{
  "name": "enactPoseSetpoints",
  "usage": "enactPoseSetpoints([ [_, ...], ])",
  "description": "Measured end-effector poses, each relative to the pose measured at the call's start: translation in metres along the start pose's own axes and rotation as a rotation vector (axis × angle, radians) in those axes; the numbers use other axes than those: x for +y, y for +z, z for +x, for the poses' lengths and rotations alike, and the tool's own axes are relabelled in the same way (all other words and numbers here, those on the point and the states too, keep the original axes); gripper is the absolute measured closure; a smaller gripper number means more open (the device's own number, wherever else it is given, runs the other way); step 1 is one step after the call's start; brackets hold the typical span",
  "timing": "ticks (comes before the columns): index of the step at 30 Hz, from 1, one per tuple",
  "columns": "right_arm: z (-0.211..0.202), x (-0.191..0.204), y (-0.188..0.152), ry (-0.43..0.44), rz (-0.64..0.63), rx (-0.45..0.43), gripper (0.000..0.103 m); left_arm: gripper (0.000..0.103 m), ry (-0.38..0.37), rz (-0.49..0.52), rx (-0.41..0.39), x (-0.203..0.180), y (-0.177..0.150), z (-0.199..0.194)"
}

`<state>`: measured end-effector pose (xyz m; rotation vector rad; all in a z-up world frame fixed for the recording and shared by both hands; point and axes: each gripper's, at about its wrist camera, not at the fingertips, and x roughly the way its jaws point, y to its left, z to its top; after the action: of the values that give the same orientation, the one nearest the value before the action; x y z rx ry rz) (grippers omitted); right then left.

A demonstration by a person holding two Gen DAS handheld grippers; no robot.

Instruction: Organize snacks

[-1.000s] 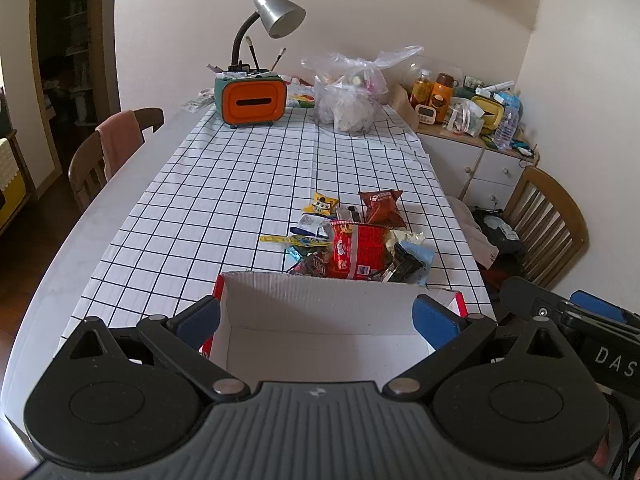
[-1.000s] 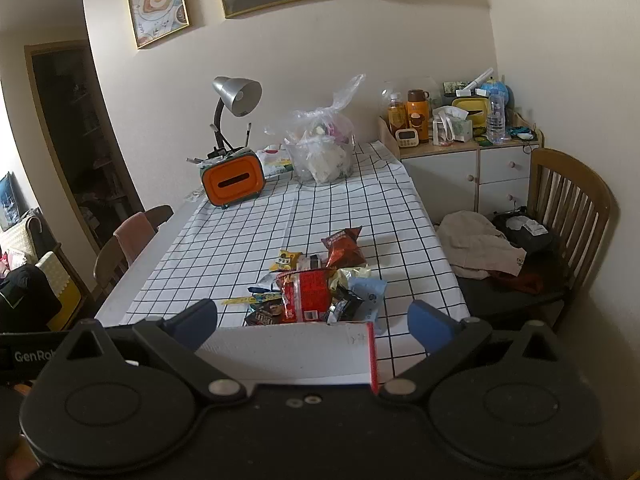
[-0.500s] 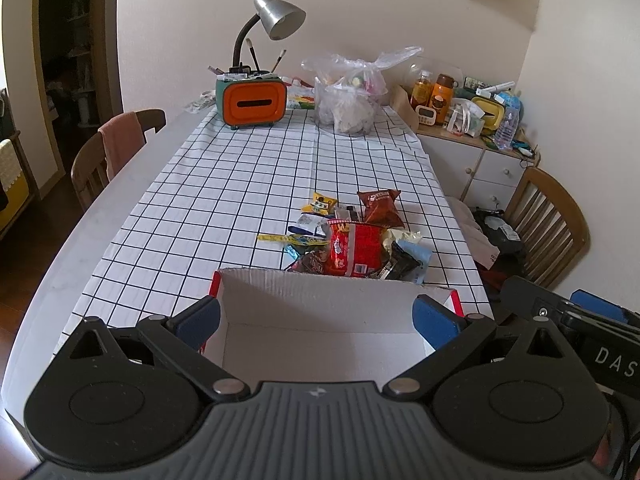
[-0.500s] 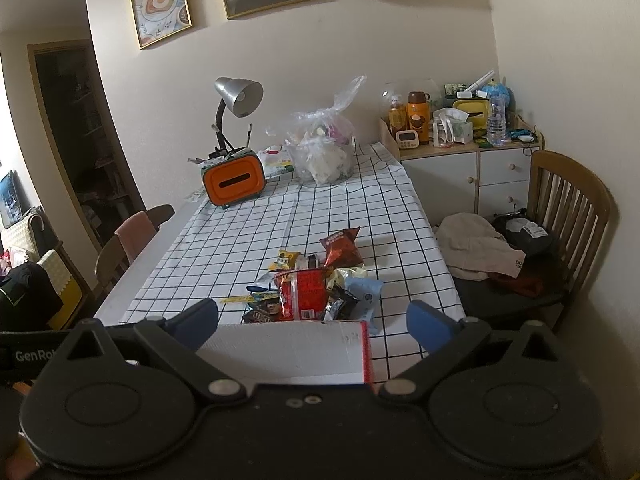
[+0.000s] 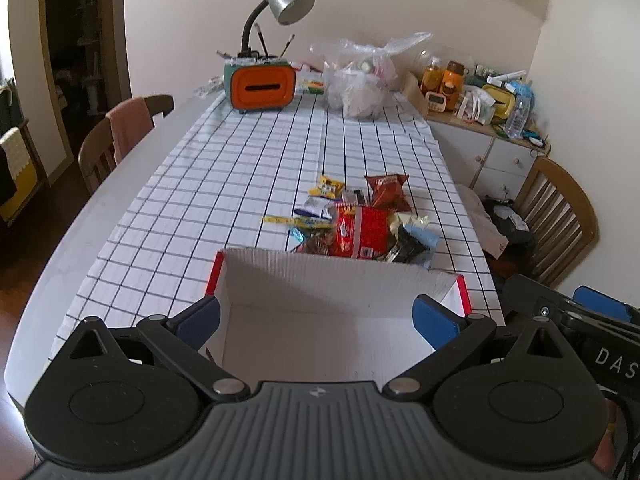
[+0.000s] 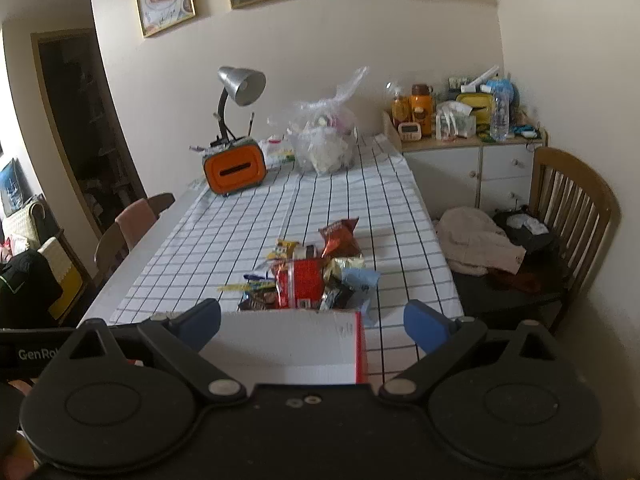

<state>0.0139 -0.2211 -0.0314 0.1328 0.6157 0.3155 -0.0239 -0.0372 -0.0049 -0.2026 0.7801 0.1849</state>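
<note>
A pile of snack packets (image 5: 360,224) lies on the checked tablecloth (image 5: 224,184), with a red packet (image 5: 362,234) in front and a brown chip bag (image 5: 386,192) behind. An open white box with red sides (image 5: 320,304) stands at the near edge, empty inside. My left gripper (image 5: 316,316) is open, above the box, holding nothing. My right gripper (image 6: 312,320) is open and empty, over the box's right corner (image 6: 356,344). The pile also shows in the right wrist view (image 6: 312,276).
An orange tissue box with a desk lamp (image 5: 260,88) and a clear plastic bag (image 5: 360,80) stand at the table's far end. Wooden chairs stand left (image 5: 120,136) and right (image 5: 560,216). A cluttered cabinet (image 5: 480,136) stands at the back right.
Both views have shifted slightly; the box and pile sit a little lower and nearer. Both grippers stay open and empty.
</note>
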Motion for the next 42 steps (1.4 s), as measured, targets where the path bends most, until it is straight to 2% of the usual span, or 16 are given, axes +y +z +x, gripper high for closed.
enactPoseSetpoints([
  [14,0.017,0.005,0.005,-0.019,-0.010,0.027,0.006,0.000,-0.040,0.046,0.007,0.004,0.011,0.022],
  [21,0.053,-0.002,0.017,-0.031,0.014,0.130,0.006,0.000,-0.086,0.071,0.071,0.014,0.027,0.055],
  [25,0.076,-0.010,0.028,-0.039,0.063,0.193,0.007,0.000,-0.105,0.100,0.105,0.020,0.043,0.076],
  [30,0.105,-0.014,0.052,-0.078,0.067,0.211,0.009,0.000,-0.122,0.157,0.123,0.026,0.075,0.102],
  [36,0.146,-0.011,0.075,-0.103,0.078,0.269,0.011,0.000,-0.135,0.165,0.194,0.038,0.114,0.145],
  [42,0.200,-0.018,0.082,-0.128,0.171,0.401,0.015,0.001,-0.163,0.178,0.300,0.037,0.140,0.193],
])
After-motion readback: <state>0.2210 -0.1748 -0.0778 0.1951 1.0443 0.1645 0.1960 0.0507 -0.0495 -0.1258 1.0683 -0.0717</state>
